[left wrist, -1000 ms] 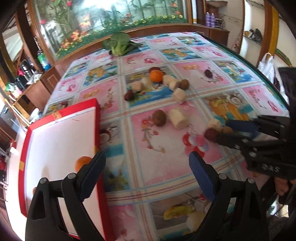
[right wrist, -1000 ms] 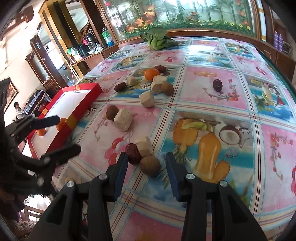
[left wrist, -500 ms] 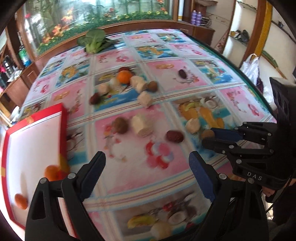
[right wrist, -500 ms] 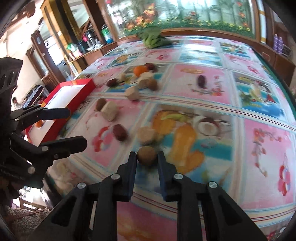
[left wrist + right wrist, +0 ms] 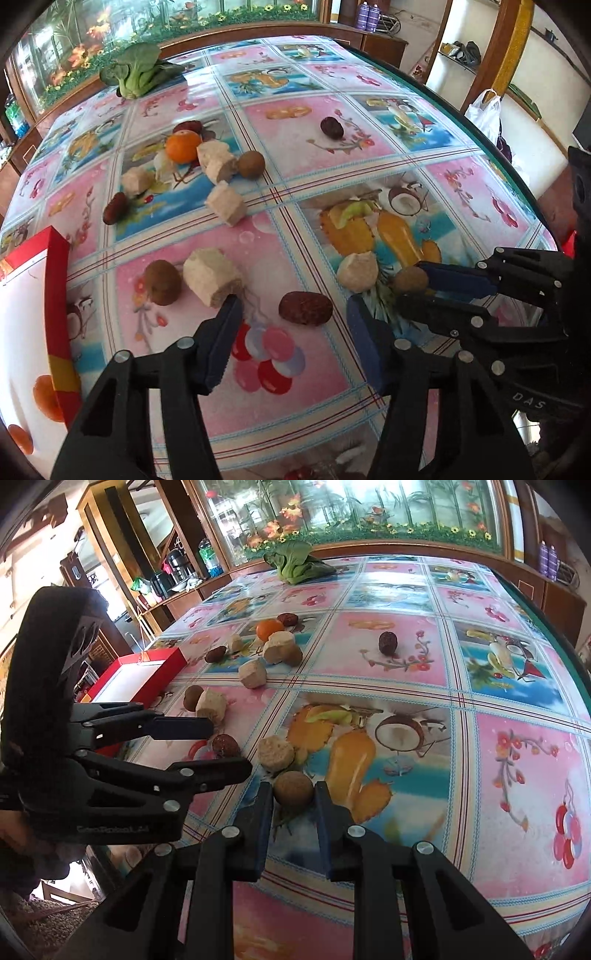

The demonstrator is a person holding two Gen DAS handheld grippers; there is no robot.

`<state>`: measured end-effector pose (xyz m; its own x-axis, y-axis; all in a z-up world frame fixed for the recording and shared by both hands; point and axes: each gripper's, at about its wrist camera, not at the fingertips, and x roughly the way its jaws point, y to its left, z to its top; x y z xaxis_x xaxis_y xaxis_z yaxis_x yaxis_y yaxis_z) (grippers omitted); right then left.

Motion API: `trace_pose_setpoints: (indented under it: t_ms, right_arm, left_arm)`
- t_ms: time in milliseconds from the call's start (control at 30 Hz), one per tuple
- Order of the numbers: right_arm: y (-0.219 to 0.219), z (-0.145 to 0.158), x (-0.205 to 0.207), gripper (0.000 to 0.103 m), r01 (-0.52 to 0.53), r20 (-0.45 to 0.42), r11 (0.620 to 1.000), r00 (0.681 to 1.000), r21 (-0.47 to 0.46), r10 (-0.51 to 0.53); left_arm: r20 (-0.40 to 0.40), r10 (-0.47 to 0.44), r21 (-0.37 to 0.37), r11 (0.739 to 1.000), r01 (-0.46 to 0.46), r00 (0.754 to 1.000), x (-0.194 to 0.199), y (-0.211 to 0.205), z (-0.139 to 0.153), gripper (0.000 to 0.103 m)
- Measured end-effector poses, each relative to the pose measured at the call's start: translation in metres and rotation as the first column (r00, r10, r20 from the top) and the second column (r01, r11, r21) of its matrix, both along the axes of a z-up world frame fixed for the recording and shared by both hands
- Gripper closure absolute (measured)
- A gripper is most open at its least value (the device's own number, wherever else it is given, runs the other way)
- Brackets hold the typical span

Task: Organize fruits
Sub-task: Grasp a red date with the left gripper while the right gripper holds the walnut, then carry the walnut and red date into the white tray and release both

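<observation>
Right gripper (image 5: 293, 794): clamped on a brown kiwi (image 5: 293, 787).
Left gripper (image 5: 293, 314): jaws just closing, half-open around a red date (image 5: 305, 308) (untouched).
Left view only: oranges (image 5: 46, 398) in the red tray (image 5: 59, 295).

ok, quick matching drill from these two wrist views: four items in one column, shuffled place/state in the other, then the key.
Items
1. round brown fruit
2. dark red date
3. leafy green vegetable
4. red box

States
A. far end of table
B. left table edge, oranges inside
C. clamped by right gripper
D. lying loose ahead of left gripper

Pairs: 1-C, 2-D, 3-A, 4-B
</observation>
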<state>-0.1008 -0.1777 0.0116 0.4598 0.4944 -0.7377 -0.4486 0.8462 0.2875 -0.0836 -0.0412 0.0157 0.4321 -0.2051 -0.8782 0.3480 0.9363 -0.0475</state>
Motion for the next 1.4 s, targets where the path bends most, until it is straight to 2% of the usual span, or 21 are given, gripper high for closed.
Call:
trace_pose_setpoints:
  t_ms: [233, 400, 600, 767, 900, 1000, 1133, 1267, 1400]
  right_arm:
    - [0.001, 0.000, 0.001, 0.082, 0.004, -0.002, 1.000, 1.000, -0.003, -0.004]
    - [0.003, 0.000, 0.000, 0.082, 0.008, 0.005, 1.000, 1.000, -0.012, -0.008]
    - [0.005, 0.000, 0.000, 0.082, 0.013, 0.018, 1.000, 1.000, -0.027, -0.012]
    - [0.009, 0.002, -0.002, 0.082, 0.027, 0.030, 0.999, 0.999, -0.045, -0.026]
    - [0.018, 0.008, -0.007, 0.082, 0.009, 0.035, 1.000, 0.999, -0.025, -0.008]
    - [0.034, 0.020, -0.012, 0.082, -0.023, 0.060, 1.000, 0.998, -0.012, 0.024]
    - [0.072, 0.036, -0.016, 0.082, -0.103, 0.071, 0.994, 0.992, 0.030, 0.101]
    - [0.122, 0.045, -0.016, 0.082, -0.166, 0.086, 0.986, 0.983, 0.027, 0.163]
    - [0.181, 0.056, -0.015, 0.083, -0.241, 0.119, 0.970, 0.964, 0.017, 0.237]
  left_arm:
    - [0.042, -0.010, 0.006, 1.000, 0.010, 0.999, 0.000, -0.004, -0.002, 0.054]
    - [0.059, -0.020, -0.008, 1.000, 0.021, 0.998, -0.004, -0.003, -0.002, 0.073]
    - [0.068, -0.029, -0.032, 0.999, 0.031, 0.997, -0.007, -0.001, -0.002, 0.073]
    - [0.047, 0.009, -0.069, 0.998, -0.005, 0.999, -0.015, 0.013, 0.002, 0.073]
    - [0.119, 0.056, -0.070, 0.996, -0.048, 0.991, -0.038, 0.036, 0.024, 0.073]
    - [0.204, 0.117, -0.058, 0.993, -0.107, 0.972, -0.056, 0.063, 0.047, 0.073]
    - [0.266, 0.213, -0.055, 0.977, -0.206, 0.940, -0.073, 0.107, 0.064, 0.072]
    - [0.297, 0.316, -0.041, 0.947, -0.318, 0.901, -0.089, 0.156, 0.069, 0.072]
    - [0.320, 0.423, -0.034, 0.899, -0.436, 0.848, -0.105, 0.210, 0.069, 0.072]
